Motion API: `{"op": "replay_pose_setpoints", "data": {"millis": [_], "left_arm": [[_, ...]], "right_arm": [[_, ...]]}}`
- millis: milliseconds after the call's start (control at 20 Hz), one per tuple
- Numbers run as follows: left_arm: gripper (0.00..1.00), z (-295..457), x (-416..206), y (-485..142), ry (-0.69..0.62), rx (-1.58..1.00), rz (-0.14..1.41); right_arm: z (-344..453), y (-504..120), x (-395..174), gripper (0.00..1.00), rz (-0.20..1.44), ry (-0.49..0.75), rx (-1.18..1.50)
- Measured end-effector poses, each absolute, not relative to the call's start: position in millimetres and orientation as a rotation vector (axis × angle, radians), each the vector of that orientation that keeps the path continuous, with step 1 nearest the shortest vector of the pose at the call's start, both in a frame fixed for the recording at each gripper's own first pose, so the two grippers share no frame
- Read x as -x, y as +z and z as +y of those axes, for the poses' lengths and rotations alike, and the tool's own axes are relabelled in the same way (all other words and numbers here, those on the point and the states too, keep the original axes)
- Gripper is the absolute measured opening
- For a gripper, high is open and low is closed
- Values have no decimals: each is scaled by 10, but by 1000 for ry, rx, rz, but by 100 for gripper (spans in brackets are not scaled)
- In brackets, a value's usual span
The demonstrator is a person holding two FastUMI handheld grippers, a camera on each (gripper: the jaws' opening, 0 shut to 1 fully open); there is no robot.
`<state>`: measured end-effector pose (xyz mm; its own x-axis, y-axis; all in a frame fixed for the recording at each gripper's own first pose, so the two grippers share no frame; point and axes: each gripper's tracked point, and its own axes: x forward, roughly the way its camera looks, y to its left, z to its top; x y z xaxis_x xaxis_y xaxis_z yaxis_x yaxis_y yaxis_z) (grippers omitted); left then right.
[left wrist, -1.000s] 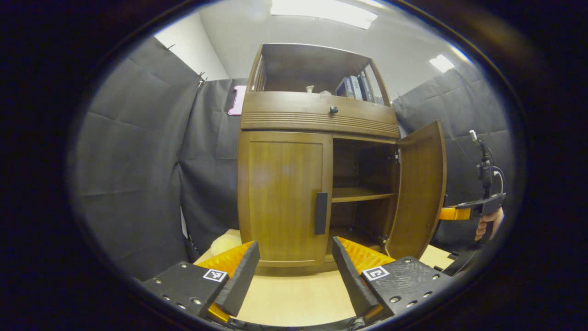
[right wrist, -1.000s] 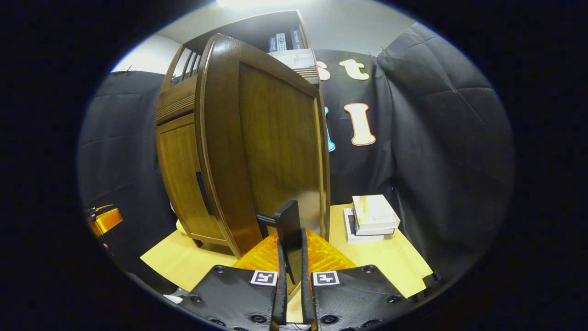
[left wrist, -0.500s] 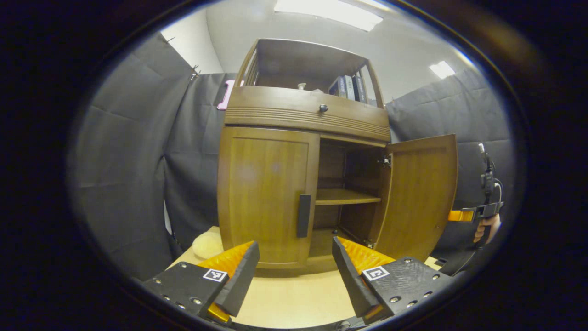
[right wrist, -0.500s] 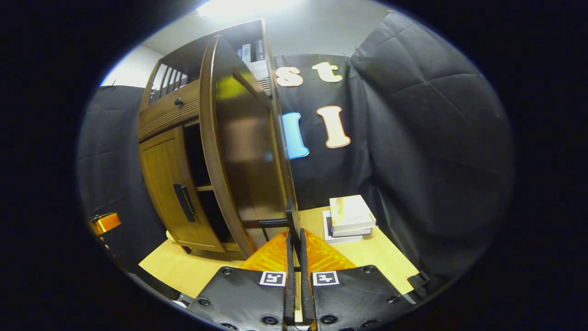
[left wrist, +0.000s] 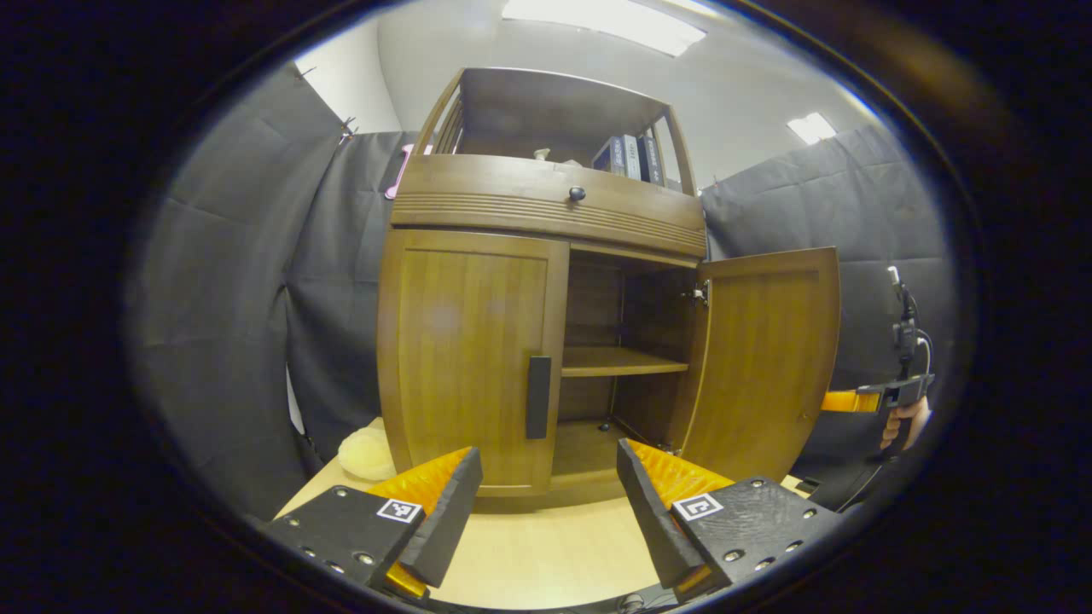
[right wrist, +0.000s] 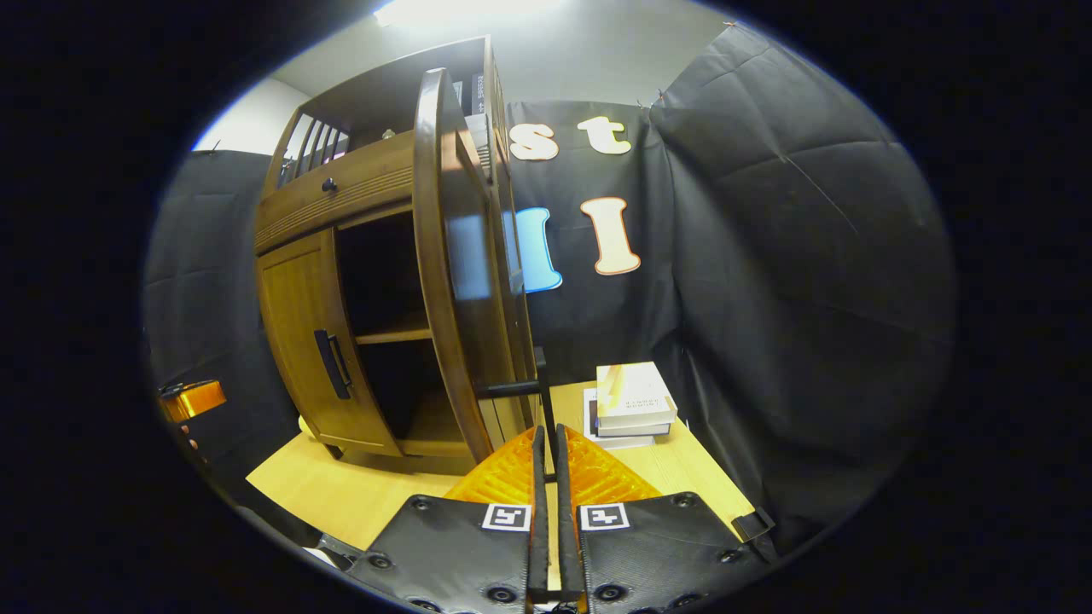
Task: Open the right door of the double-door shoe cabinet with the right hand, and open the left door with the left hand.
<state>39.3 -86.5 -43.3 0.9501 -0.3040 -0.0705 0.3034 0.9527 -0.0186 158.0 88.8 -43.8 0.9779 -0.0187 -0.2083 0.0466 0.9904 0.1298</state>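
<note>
My right hand-held gripper (right wrist: 547,452) is pinched on the dark handle (right wrist: 541,384) of the right door (left wrist: 759,358), which stands swung wide toward the surface's (left wrist: 529,546) right edge, while my left hand-held gripper (left wrist: 546,495) hangs spread wide and empty over the bare front edge. Just beyond it the left door (left wrist: 465,350) is closed, its handle (left wrist: 537,397) unobstructed. A pale lump (left wrist: 365,453) sits by the shoe cabinet's (left wrist: 546,205) left corner, and stacked books (right wrist: 631,405) lie behind the open door.
</note>
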Motion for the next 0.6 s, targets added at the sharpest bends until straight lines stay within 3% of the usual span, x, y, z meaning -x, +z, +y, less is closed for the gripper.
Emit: {"op": "replay_pose_setpoints", "data": {"millis": [600], "left_arm": [[92,-765,-380,-524,-290,4,94]], "right_arm": [[931,-511,-1310,7,278,-77,-125]]}}
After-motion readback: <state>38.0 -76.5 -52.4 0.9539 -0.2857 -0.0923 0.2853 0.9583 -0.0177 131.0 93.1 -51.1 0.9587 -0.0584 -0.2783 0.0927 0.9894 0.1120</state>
